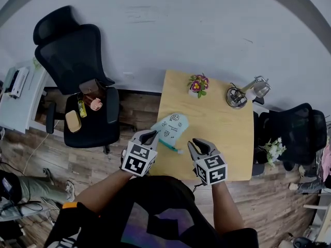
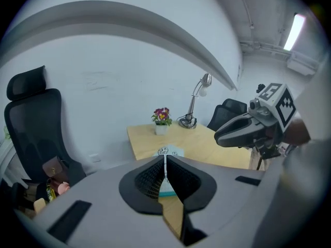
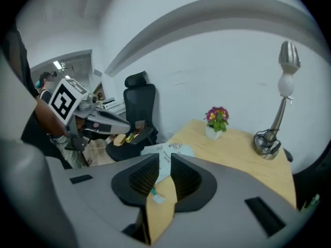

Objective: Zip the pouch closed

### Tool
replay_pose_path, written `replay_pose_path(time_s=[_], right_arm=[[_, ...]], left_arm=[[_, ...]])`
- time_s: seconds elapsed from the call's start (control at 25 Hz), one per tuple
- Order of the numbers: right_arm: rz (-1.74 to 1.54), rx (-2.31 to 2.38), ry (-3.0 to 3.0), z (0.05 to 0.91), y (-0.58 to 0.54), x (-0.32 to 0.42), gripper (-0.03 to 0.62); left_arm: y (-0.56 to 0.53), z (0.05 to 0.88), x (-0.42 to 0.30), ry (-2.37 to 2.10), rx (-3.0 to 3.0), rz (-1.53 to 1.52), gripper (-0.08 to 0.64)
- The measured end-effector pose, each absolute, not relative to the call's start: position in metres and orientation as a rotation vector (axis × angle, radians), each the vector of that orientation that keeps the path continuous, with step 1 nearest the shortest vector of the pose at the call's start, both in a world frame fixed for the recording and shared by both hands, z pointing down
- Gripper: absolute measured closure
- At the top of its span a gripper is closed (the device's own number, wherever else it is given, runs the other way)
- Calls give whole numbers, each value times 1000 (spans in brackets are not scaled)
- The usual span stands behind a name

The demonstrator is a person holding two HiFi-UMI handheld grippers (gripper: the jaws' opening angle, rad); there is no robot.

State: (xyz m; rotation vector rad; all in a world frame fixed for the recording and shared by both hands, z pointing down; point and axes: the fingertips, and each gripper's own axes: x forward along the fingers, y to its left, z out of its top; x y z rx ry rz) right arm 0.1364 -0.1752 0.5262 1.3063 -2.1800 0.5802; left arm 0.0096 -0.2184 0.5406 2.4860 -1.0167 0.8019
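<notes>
Left gripper (image 1: 149, 136) pressed together, right gripper (image 1: 195, 148) slightly spread (both empty). I'd pin the pouch (image 1: 170, 126) by the desk's (image 1: 217, 133) left edge, then pinch its zipper (image 1: 169, 146).

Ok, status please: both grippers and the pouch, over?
Left gripper jaws together, empty. Right gripper jaws slightly apart, empty. Pale teal printed pouch flat on wooden table, not gripped. Nothing in the way.
</notes>
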Motion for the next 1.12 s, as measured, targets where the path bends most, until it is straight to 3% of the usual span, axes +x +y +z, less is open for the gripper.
replay_pose_path(time_s=[0.44, 1.12], right_arm=[[296, 1728, -2213, 412, -186, 123, 561], [340, 1791, -2273, 408, -171, 101, 578]], left_arm=[[-208, 422, 34, -1046, 2632, 505, 546], [-195, 417, 38, -1054, 2721, 496, 548]])
